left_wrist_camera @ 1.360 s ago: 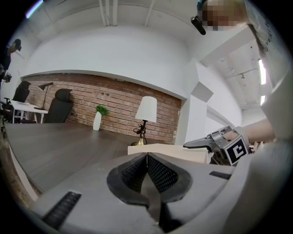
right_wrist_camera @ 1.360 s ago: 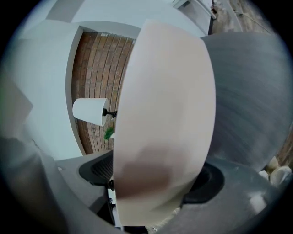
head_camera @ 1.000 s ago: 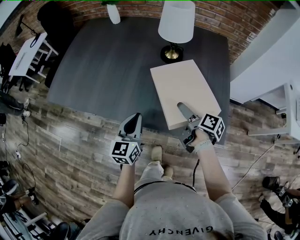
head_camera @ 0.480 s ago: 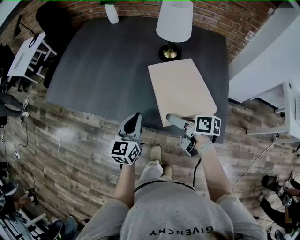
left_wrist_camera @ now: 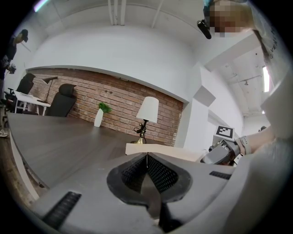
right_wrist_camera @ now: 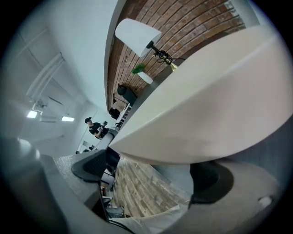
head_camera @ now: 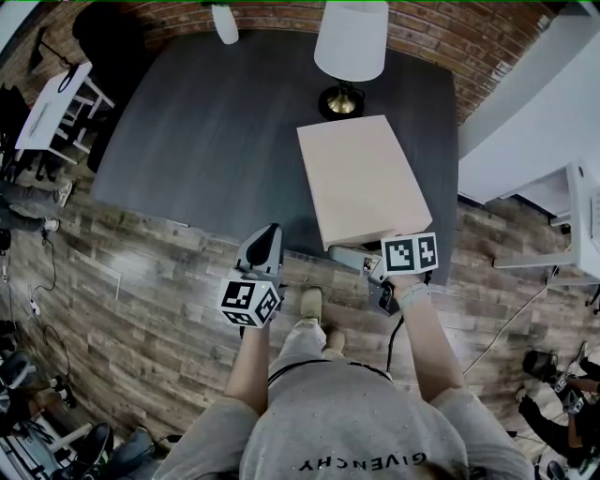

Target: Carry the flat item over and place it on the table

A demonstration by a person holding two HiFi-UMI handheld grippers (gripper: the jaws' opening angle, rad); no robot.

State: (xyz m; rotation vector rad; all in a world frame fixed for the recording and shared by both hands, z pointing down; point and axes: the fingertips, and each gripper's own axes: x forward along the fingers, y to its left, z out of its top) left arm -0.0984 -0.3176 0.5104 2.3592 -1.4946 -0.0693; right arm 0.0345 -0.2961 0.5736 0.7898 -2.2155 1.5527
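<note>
A flat beige board (head_camera: 361, 178) lies on the dark table (head_camera: 216, 122), its near end at the table's front edge. My right gripper (head_camera: 345, 255) sits just off that near end, turned sideways and open, with nothing between its fingers. In the right gripper view the board (right_wrist_camera: 206, 100) looms close above the spread jaws of the right gripper (right_wrist_camera: 153, 171). My left gripper (head_camera: 267, 242) is shut and empty, over the floor by the table's front edge. The left gripper (left_wrist_camera: 146, 157) points at the board (left_wrist_camera: 155, 150) from the left.
A lamp (head_camera: 352, 47) with a white shade stands just beyond the board, and a white vase (head_camera: 223, 23) stands at the table's far edge. A white desk (head_camera: 56, 103) is at the left, white furniture (head_camera: 562, 225) at the right. Wood floor lies underfoot.
The right gripper has let go of the board, drawn back toward the person and turned sideways. The board now rests on the table. The left gripper has hardly moved.
</note>
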